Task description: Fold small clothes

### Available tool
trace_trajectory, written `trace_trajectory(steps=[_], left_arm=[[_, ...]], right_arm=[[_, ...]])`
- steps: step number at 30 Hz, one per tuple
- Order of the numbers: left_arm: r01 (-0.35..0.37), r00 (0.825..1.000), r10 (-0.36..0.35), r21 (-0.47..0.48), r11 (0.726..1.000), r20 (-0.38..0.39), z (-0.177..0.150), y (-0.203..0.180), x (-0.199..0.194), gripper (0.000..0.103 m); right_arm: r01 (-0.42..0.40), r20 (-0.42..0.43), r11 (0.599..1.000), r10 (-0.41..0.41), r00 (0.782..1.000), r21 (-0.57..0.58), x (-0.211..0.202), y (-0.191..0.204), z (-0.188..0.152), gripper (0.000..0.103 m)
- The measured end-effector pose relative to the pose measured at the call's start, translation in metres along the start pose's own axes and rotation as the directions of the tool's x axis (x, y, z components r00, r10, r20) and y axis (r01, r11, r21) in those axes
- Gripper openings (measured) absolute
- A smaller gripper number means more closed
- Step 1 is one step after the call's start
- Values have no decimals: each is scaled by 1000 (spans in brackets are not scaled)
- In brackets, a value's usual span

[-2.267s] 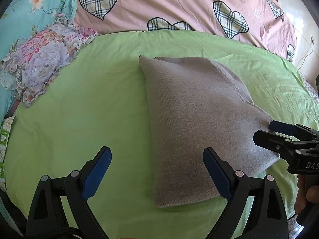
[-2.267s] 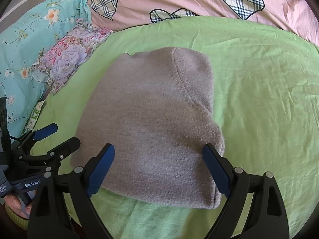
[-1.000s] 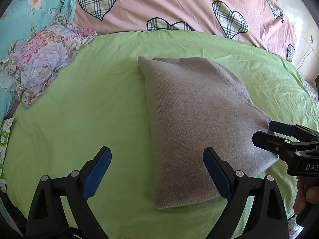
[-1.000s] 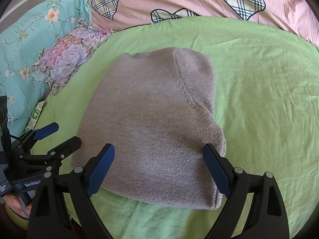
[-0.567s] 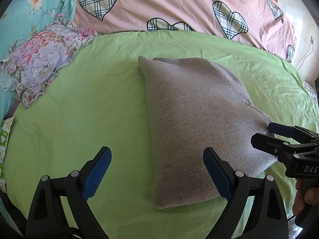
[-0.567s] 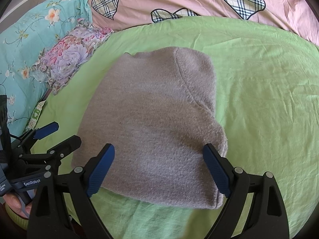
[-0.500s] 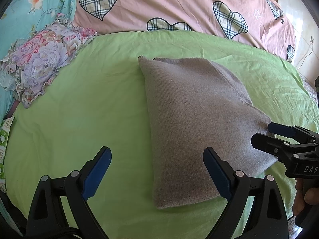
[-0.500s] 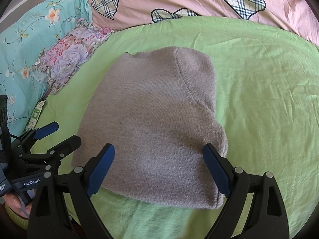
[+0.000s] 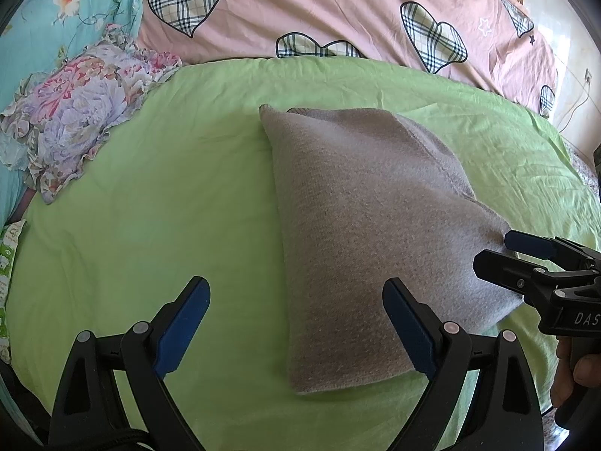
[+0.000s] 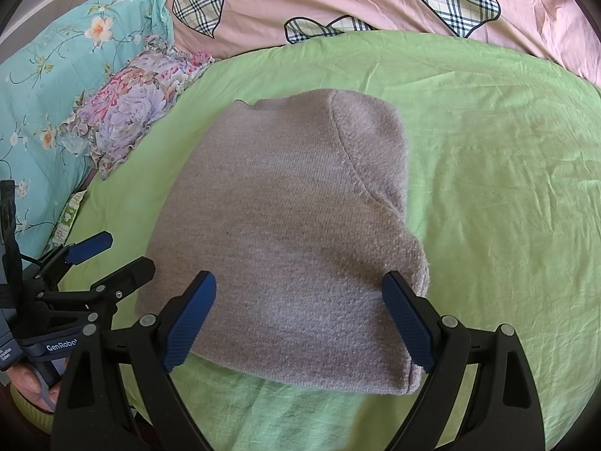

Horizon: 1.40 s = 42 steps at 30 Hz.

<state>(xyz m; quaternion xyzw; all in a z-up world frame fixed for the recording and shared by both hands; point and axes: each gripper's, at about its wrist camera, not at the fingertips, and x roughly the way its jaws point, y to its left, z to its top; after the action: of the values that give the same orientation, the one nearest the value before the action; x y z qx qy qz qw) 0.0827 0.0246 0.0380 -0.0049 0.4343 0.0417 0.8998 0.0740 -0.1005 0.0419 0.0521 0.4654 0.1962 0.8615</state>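
A grey knitted garment (image 9: 368,233) lies folded into a compact rectangle on the green bed sheet (image 9: 150,206); it also shows in the right wrist view (image 10: 293,233). My left gripper (image 9: 296,323) is open and empty, held just short of the garment's near left corner. My right gripper (image 10: 300,315) is open and empty, hovering over the garment's near edge. Each gripper shows in the other's view, the right gripper (image 9: 503,251) at the garment's right corner and the left gripper (image 10: 109,255) at its left edge.
A floral ruffled pillow (image 9: 75,112) lies at the back left on a teal flowered cover (image 10: 33,86). A pink quilt with plaid hearts (image 9: 338,11) runs along the back. The green sheet (image 10: 507,188) spreads out to the right of the garment.
Almost nothing has changed. Both grippers stay open and hover in place, and the garment lies still.
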Motion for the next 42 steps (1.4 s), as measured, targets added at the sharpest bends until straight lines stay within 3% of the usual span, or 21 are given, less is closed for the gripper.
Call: trace_trajectory(steps=[42], left_arm=[[14,1000,-14,4,1000,4,6,-2,0,94]], right_arm=[[-4,11,1000,4,1000,8,-4,-2,2,90]])
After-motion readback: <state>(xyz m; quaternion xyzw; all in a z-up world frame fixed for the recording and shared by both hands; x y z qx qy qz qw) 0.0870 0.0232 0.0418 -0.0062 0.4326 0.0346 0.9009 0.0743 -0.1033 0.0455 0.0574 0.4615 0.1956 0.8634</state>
